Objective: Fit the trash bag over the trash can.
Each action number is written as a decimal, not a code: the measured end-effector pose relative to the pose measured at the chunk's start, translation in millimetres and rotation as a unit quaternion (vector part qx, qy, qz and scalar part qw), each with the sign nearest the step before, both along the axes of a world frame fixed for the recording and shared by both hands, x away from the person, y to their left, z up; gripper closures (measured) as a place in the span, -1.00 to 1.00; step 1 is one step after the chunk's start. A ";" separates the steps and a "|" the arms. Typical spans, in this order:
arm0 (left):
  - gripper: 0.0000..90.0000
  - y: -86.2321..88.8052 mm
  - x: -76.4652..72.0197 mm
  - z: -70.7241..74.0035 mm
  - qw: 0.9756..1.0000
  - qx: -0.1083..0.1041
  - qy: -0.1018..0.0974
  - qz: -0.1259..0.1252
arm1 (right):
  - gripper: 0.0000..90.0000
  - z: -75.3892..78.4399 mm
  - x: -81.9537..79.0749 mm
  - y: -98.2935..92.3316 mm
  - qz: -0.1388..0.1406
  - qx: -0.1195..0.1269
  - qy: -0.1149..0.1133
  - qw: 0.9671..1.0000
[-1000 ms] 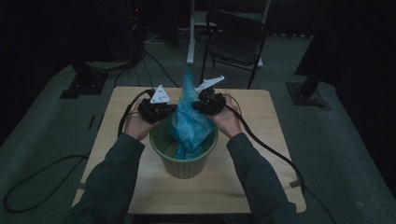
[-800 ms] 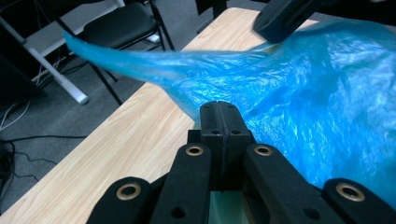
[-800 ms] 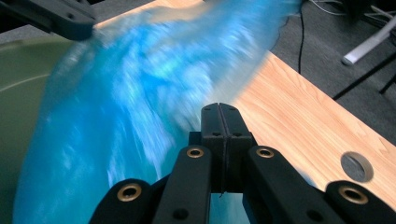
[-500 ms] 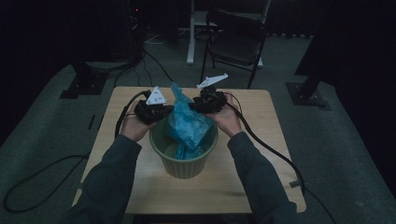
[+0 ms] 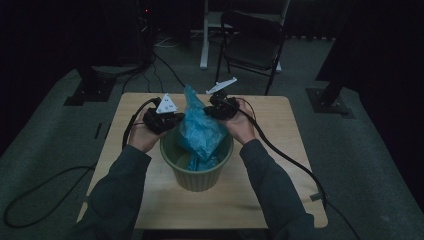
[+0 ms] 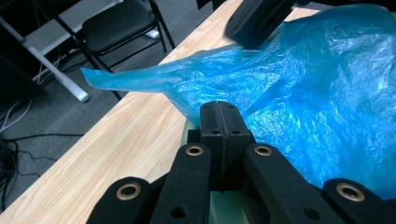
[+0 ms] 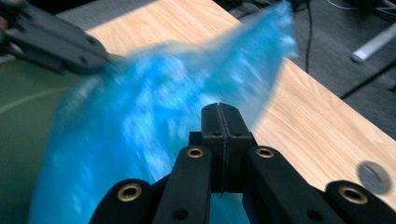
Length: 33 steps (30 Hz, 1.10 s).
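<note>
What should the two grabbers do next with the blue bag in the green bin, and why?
Probably draw the two grippers apart, towards opposite sides of the green bin. The left gripper and the right gripper both look shut on the blue bag, which stands bunched above the bin, not spread over its rim. Pulling sideways would likely open it.

A dim studio: black curtains, stand bases (image 5: pixel 85 92), cables, folding chair (image 5: pixel 255 45).

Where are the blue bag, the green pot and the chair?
blue bag (image 5: pixel 200 131): high view, on its crinkled middle.
green pot (image 5: pixel 196 177): high view, on its front wall.
chair (image 5: pixel 255 50): high view, on its seat.
</note>
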<state>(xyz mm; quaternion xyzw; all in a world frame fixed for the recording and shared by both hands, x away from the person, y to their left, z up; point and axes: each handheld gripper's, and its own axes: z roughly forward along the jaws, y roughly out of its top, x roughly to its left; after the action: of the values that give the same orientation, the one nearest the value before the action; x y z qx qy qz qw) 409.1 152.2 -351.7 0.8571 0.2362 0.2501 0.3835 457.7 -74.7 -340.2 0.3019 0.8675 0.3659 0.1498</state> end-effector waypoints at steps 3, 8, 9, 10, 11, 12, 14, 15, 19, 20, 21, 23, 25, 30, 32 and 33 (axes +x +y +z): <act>1.00 3.8 0.1 -1.2 1.000 -0.009 0.004 -0.001 | 0.98 2.3 0.9 -4.4 0.002 0.016 0.005 1.000; 1.00 -3.4 -0.8 -1.5 1.000 -0.004 0.000 -0.006 | 0.49 3.3 1.4 0.2 0.016 0.049 0.007 0.999; 1.00 -5.3 -0.9 -1.8 1.000 -0.002 0.000 -0.008 | 0.40 0.9 3.4 5.2 0.020 0.055 0.011 0.998; 1.00 -7.3 -0.9 -2.1 1.000 0.001 0.000 -0.010 | 0.36 -0.3 4.4 7.2 0.020 0.054 0.012 0.998; 1.00 -9.0 -0.9 -2.4 1.000 0.005 -0.001 -0.012 | 0.35 -1.5 5.6 9.1 0.019 0.051 0.014 0.998; 1.00 -10.5 -0.6 -2.9 1.000 0.006 0.000 -0.014 | 0.35 -2.9 6.5 11.0 0.019 0.049 0.016 0.998; 1.00 -12.2 -0.2 -3.3 1.000 0.008 0.000 -0.016 | 0.36 -4.3 7.5 12.3 0.021 0.046 0.020 0.999; 1.00 -13.0 -0.1 -3.5 1.000 0.004 0.000 -0.016 | 0.56 -6.0 7.6 14.0 0.021 0.036 0.019 0.999; 1.00 -12.8 -0.1 -3.2 1.000 0.001 0.000 -0.014 | 1.00 -3.3 6.9 11.2 0.004 0.021 0.008 1.000; 1.00 -11.8 -0.3 -3.0 1.000 0.002 -0.001 -0.012 | 1.00 -2.6 6.7 10.1 -0.001 0.016 0.004 1.000; 1.00 -10.7 -0.3 -3.0 1.000 0.000 -0.001 -0.010 | 1.00 -1.9 6.6 8.7 -0.003 0.015 0.003 1.000; 1.00 -7.6 -0.4 -2.7 1.000 -0.002 -0.001 -0.005 | 1.00 -0.3 6.0 4.9 -0.011 0.014 0.002 1.000; 1.00 -6.1 -0.5 -2.7 1.000 -0.004 -0.001 -0.003 | 1.00 0.3 6.1 2.6 -0.013 0.012 0.000 1.000; 1.00 6.1 -2.9 -2.1 1.000 -0.008 -0.004 0.006 | 1.00 -0.9 6.2 -10.2 -0.029 0.004 0.000 1.000; 1.00 12.4 -4.0 -3.3 1.000 -0.012 -0.003 0.013 | 1.00 -1.9 6.2 -13.0 -0.032 0.002 0.002 0.999; 1.00 14.3 -4.3 -3.9 1.000 -0.013 -0.002 0.015 | 1.00 -4.3 6.1 -20.6 -0.039 0.001 0.007 0.999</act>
<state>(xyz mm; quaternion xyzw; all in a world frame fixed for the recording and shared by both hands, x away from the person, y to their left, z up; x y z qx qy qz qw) 404.7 166.5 -355.6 0.8477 0.2517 0.2547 0.3915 463.8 -95.3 -344.5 0.3382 0.8559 0.3583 0.1573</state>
